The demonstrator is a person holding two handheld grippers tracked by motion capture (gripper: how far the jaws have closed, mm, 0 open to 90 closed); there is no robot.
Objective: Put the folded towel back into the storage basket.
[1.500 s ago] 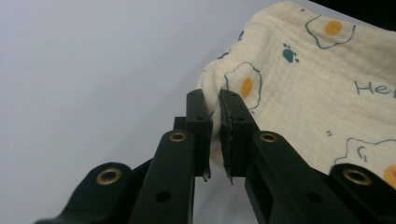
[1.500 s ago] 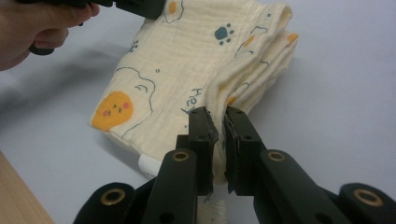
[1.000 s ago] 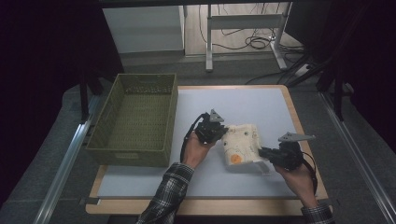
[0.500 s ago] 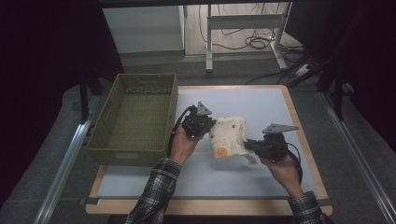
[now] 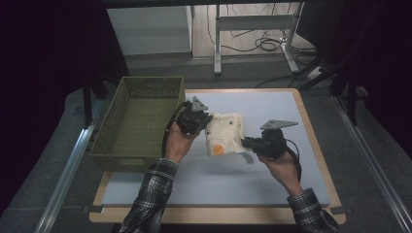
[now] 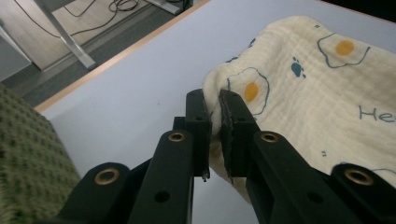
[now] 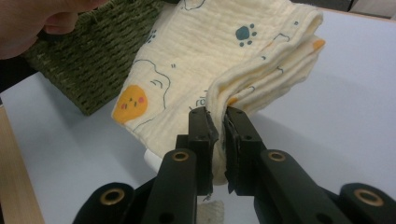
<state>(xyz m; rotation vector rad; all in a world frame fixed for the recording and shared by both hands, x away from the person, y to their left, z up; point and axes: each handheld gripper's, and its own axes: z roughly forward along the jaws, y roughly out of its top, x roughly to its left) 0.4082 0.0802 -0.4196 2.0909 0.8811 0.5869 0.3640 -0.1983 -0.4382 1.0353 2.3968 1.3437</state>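
Observation:
A folded cream cloth (image 5: pixel 224 133) printed with fried eggs and paw marks hangs just above the white table top, held between my two grippers. My left gripper (image 5: pixel 204 121) is shut on its left edge. In the left gripper view the cloth (image 6: pixel 317 79) is pinched between the black jaws of that gripper (image 6: pixel 215 105). My right gripper (image 5: pixel 245 142) is shut on the cloth's right lower corner; the right gripper view has the folded layers of the cloth (image 7: pixel 219 60) clamped in this gripper (image 7: pixel 217 116). A green woven basket (image 5: pixel 138 121) stands just left of the left hand.
The table (image 5: pixel 272 184) has a wooden rim and a pale top. The basket (image 7: pixel 93 65) lies behind the cloth in the right gripper view, with the other hand (image 7: pixel 42 18) above it. Beyond the far edge are desk legs and cables (image 5: pixel 262 43) on the floor.
Both grippers have carried the cloth leftward and a little up, from the table's right-centre toward the basket. Both stay shut on it.

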